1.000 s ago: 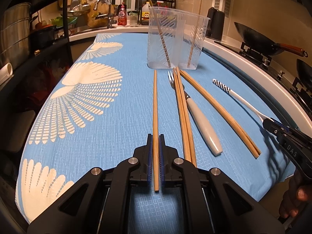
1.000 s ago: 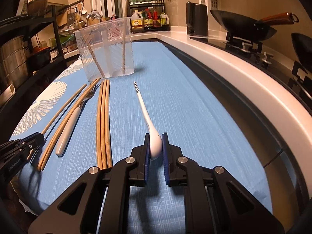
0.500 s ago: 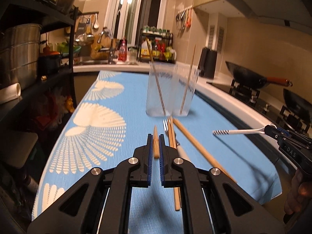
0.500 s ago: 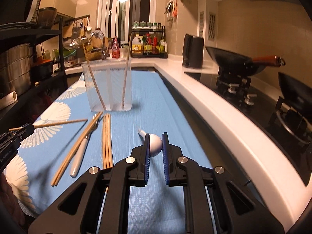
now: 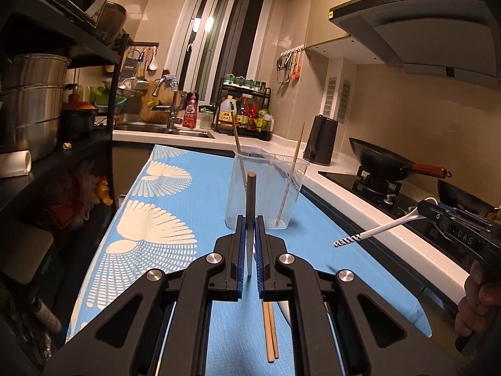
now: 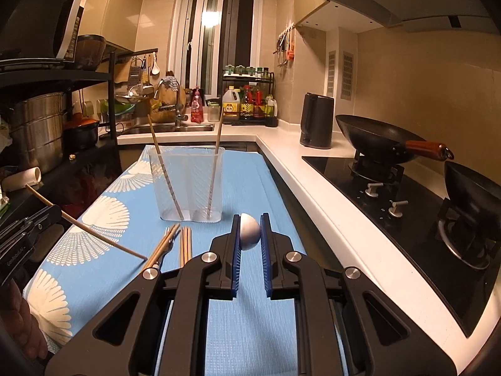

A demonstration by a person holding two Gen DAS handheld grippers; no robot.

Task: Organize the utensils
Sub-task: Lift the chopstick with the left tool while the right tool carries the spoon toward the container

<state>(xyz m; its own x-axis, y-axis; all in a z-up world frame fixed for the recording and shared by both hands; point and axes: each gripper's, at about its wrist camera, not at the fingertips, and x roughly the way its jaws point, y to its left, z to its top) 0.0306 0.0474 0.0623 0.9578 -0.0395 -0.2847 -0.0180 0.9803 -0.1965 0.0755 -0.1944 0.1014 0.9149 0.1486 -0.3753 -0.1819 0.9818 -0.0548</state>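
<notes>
Left wrist view: my left gripper [image 5: 250, 244] is clamped on a single wooden chopstick [image 5: 250, 206], thin and round, raised off the blue cloth [image 5: 203, 200] and pointing forward. Right wrist view: my right gripper [image 6: 250, 235] is pinched on the smooth rounded bowl of a white spoon [image 6: 249, 231]; its slim handle with a black-striped end sticks out in the air. On the woven, shell-patterned cloth below lie a pair of chopsticks [image 6: 185, 246], another pair [image 6: 162, 244] and a metal fork [image 6: 167, 246], close together. Farther on, a clear plastic holder [image 6: 188, 185] with two compartments stands upright, one chopstick leaning in each. Beyond, black wok [image 6: 375, 139] on the stove.
</notes>
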